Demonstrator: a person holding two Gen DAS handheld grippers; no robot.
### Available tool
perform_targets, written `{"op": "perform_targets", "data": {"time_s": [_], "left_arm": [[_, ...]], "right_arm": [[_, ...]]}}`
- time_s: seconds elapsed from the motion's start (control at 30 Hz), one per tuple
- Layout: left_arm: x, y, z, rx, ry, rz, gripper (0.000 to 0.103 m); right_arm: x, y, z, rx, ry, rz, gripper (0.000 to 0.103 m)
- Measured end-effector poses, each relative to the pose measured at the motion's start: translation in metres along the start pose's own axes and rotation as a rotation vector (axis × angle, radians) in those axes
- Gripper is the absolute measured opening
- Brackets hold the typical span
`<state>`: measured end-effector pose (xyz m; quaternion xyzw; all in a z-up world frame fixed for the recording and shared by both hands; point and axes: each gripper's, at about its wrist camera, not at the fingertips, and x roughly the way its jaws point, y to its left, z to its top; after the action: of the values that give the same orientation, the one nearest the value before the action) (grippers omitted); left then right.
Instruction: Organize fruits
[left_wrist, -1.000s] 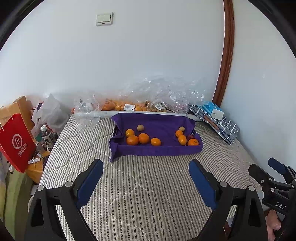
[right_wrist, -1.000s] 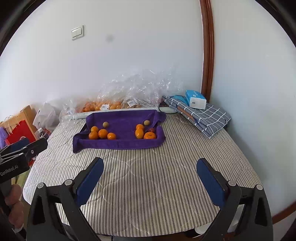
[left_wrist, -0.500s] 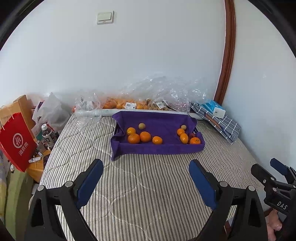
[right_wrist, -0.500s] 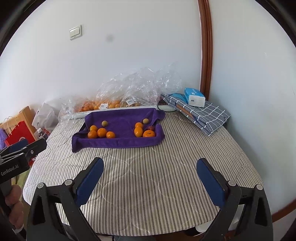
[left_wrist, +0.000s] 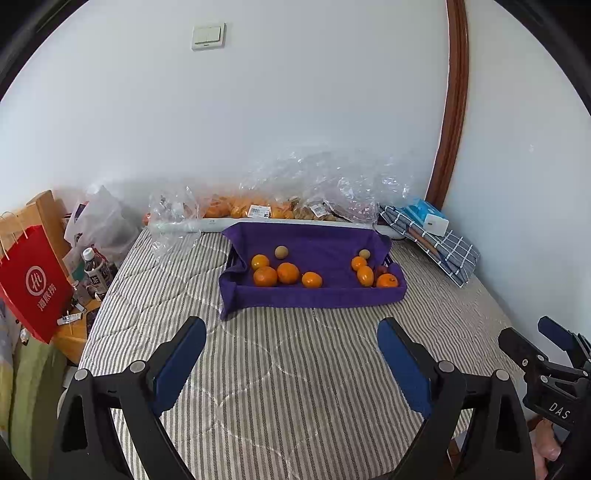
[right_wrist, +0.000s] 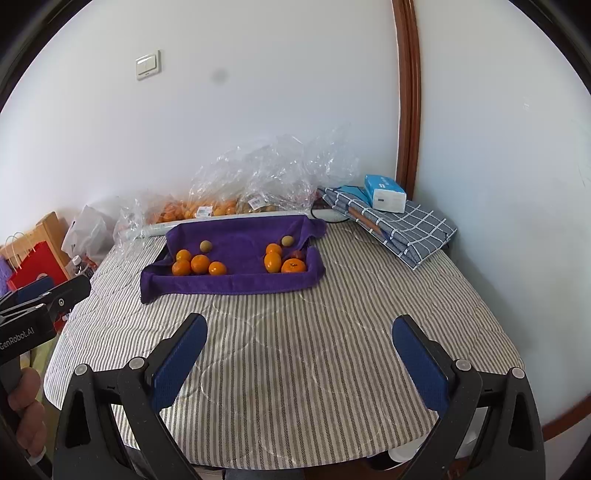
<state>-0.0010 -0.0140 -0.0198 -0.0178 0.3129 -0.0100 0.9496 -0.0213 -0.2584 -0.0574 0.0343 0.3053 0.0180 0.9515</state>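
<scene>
- Jaws apart, empty, on left gripper (left_wrist: 291, 341) and right gripper (right_wrist: 299, 338).
- Risk: round orange tangerines (left_wrist: 287, 272) on soft purple towel-lined tray (left_wrist: 314, 297) — off-centre pinch may roll them.

Bed (left_wrist: 295, 369) fills foreground, walls behind and right. Towel-lined tray (left_wrist: 314, 295) on bed toward far edge. Fruit in tray, two clusters: left group (left_wrist: 277, 273), right group (left_wrist: 369, 273). Plastic bags (left_wrist: 295, 195) behind tray against wall. Folded cloth (right_wrist: 406, 229) right of tray, tissue pack (right_wrist: 384, 192) on it. Paper bag (left_wrist: 33, 284) and bottle (left_wrist: 96, 273) off bed's left side.
</scene>
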Motion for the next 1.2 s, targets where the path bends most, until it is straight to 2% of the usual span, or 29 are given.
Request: {"op": "perform_targets", "data": {"time_s": [1.2], "left_arm": [[-0.0028, 0.0066, 0.0013, -0.027, -0.002, 0.013, 0.094]], "right_arm": [[0.0039, 0.0056, 0.002, -0.003, 0.002, 0.006, 0.099]]}}
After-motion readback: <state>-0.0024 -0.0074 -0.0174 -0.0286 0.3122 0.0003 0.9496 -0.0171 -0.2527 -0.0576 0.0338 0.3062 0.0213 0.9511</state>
